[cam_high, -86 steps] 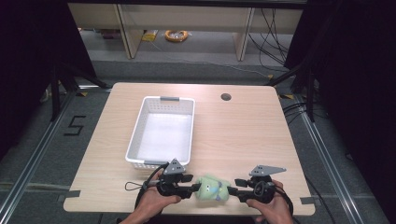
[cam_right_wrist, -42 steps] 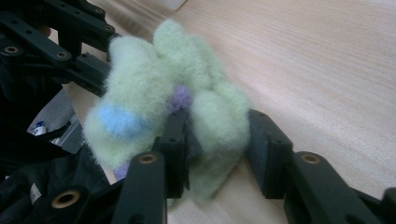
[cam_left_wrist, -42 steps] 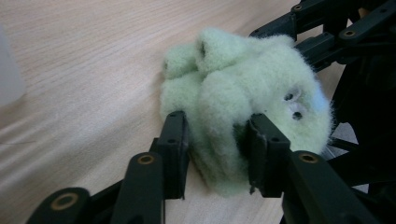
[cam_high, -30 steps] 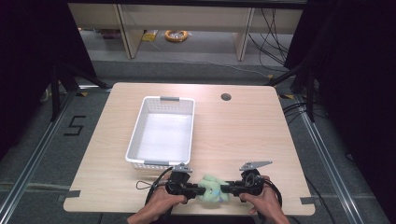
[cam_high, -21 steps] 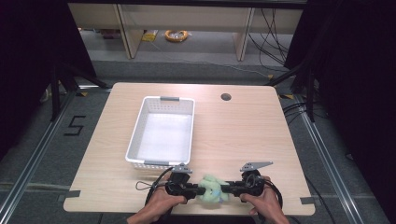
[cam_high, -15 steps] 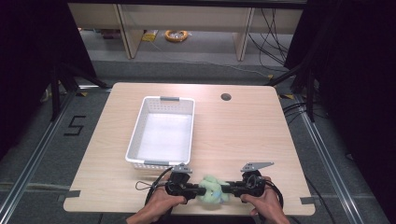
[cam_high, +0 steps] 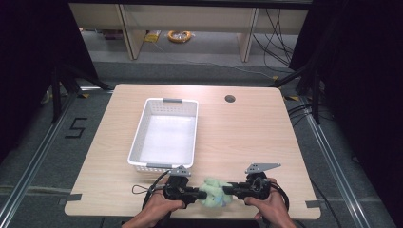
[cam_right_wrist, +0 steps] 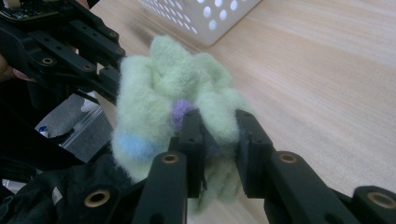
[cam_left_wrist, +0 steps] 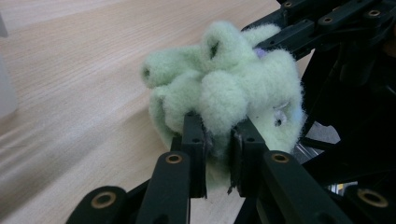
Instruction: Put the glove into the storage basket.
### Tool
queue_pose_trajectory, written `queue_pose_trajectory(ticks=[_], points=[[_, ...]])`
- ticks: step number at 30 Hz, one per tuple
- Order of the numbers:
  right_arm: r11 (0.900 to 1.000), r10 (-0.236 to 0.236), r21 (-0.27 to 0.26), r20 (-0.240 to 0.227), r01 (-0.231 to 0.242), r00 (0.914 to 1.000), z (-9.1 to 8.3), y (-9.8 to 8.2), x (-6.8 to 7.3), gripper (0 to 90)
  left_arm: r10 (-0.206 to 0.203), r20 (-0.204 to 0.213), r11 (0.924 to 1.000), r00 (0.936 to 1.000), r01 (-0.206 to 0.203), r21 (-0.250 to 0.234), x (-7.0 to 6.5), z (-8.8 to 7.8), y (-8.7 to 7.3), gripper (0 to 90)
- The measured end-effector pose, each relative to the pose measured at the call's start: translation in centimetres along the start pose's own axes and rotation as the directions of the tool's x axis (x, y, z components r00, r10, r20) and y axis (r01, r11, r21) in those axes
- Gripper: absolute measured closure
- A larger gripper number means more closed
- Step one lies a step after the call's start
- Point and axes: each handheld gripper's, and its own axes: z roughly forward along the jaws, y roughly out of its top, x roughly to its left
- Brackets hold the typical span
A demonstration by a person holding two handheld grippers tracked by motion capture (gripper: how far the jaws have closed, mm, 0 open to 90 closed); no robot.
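A pale green plush toy [cam_high: 215, 192] with small blue and purple patches hangs between my two grippers near the table's front edge. My left gripper [cam_high: 203, 194] comes in from the left and is shut on a fold of the toy [cam_left_wrist: 224, 88], its jaws [cam_left_wrist: 218, 135] pinching the fleece. From the right, my right gripper [cam_high: 226, 190] is shut on the other side of the toy [cam_right_wrist: 159, 88], with fleece squeezed between its jaws [cam_right_wrist: 218, 128]. Each gripper view shows the other gripper just behind the toy.
A white perforated basket [cam_high: 138, 142] stands on the wooden table [cam_high: 247, 142] just beyond the left hand, and its corner [cam_right_wrist: 219, 14] is close behind the toy. A cable hole [cam_high: 230, 99] sits near the far edge. The front edge lies right under the hands.
Since the earliest frame both hands have drawn inward toward the toy, which now looks bunched between them. Over the last second nothing visibly moved.
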Motion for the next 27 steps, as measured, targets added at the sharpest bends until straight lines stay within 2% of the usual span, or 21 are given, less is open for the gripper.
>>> queue_pose_trajectory(ticks=[1,3,4,5,7,8,11,12,14,17,19,20,21,22,25,26,27], points=[[1.0,-0.022,-0.008,0.006,0.022,0.9997,-0.2,0.1,-0.1,75.4,0.0,0.02,1.0,0.9998,0.0,-0.009,0.0,-0.2,0.2,77.8],[1.0,-0.018,-0.012,0.006,0.018,0.9998,-0.3,0.2,0.0,75.4,0.001,0.005,0.9999,1.0,0.0,-0.014,-0.1,-0.3,0.3,77.8],[1.0,-0.014,-0.018,0.004,0.015,0.9999,-0.4,0.2,0.0,75.3,0.01,0.02,0.9998,0.9997,-0.01,-0.015,-0.1,-0.4,0.4,77.8],[1.0,0.001,-0.018,-0.004,-0.001,1.0,-0.5,0.4,0.4,75.3,0.012,0.019,0.9997,0.9997,-0.012,-0.022,-0.1,-0.5,0.5,77.8],[1.0,-0.004,-0.016,0.001,0.004,1.0,-0.5,0.6,0.4,75.4,0.014,0.01,0.9996,0.9998,-0.014,-0.026,-0.2,-0.7,0.6,77.7],[0.999,-0.036,-0.024,0.009,0.036,0.9993,-0.6,1.0,0.4,75.4,0.014,0.009,0.9993,0.9999,-0.014,-0.034,-0.1,-1.0,0.9,77.8],[1.0,-0.009,-0.025,0.004,0.009,0.9999,-0.5,1.3,0.8,75.3,0.013,0.015,0.9993,0.9998,-0.013,-0.036,0.0,-1.4,1.0,77.8],[0.999,-0.021,-0.029,-0.005,0.021,0.9998,-0.4,1.8,0.9,75.4,0.012,0.0,0.9991,0.9999,-0.012,-0.039,0.1,-1.9,1.2,77.7],[0.999,-0.02,-0.029,-0.001,0.02,0.9998,-0.4,2.3,1.1,75.3,0.005,-0.001,0.9989,1.0,-0.005,-0.046,0.2,-2.1,1.3,77.7],[0.999,-0.035,-0.022,-0.001,0.035,0.9994,-0.4,2.8,1.5,75.3,0.027,-0.008,0.9983,0.9996,-0.028,-0.051,0.4,-3.0,1.6,77.7],[0.999,-0.037,-0.033,-0.007,0.036,0.9993,-0.4,3.3,1.9,75.4,0.024,-0.005,0.9978,0.9997,-0.025,-0.061,0.4,-3.6,1.7,77.7],[0.999,-0.039,-0.027,-0.01,0.039,0.9992,-0.4,3.7,2.1,75.3,0.026,-0.019,0.9976,0.9995,-0.027,-0.063,0.4,-4.0,1.9,77.7],[0.997,-0.073,-0.03,-0.002,0.073,0.9973,-0.3,4.4,2.4,75.3,0.025,-0.019,0.9976,0.9995,-0.026,-0.064,0.4,-4.3,2.0,77.6],[0.997,-0.069,-0.024,0.002,0.069,0.9976,-0.2,4.7,2.7,75.3,0.026,-0.031,0.9978,0.9992,-0.028,-0.06,0.6,-5.0,2.3,77.6],[0.997,-0.073,-0.017,-0.005,0.073,0.9973,0.1,5.4,3.1,75.3,0.016,-0.027,0.9983,0.9995,-0.018,-0.055,0.8,-5.5,2.5,77.6],[0.994,-0.108,-0.019,-0.001,0.108,0.9941,0.3,5.8,3.0,75.3,0.018,-0.04,0.9984,0.999,-0.021,-0.052,0.8,-5.9,2.6,77.6],[0.993,-0.12,-0.02,0.006,0.12,0.9928,0.4,6.2,3.1,75.3,0.011,-0.034,0.9986,0.9994,-0.013,-0.052,0.9,-6.2,2.7,77.5]])
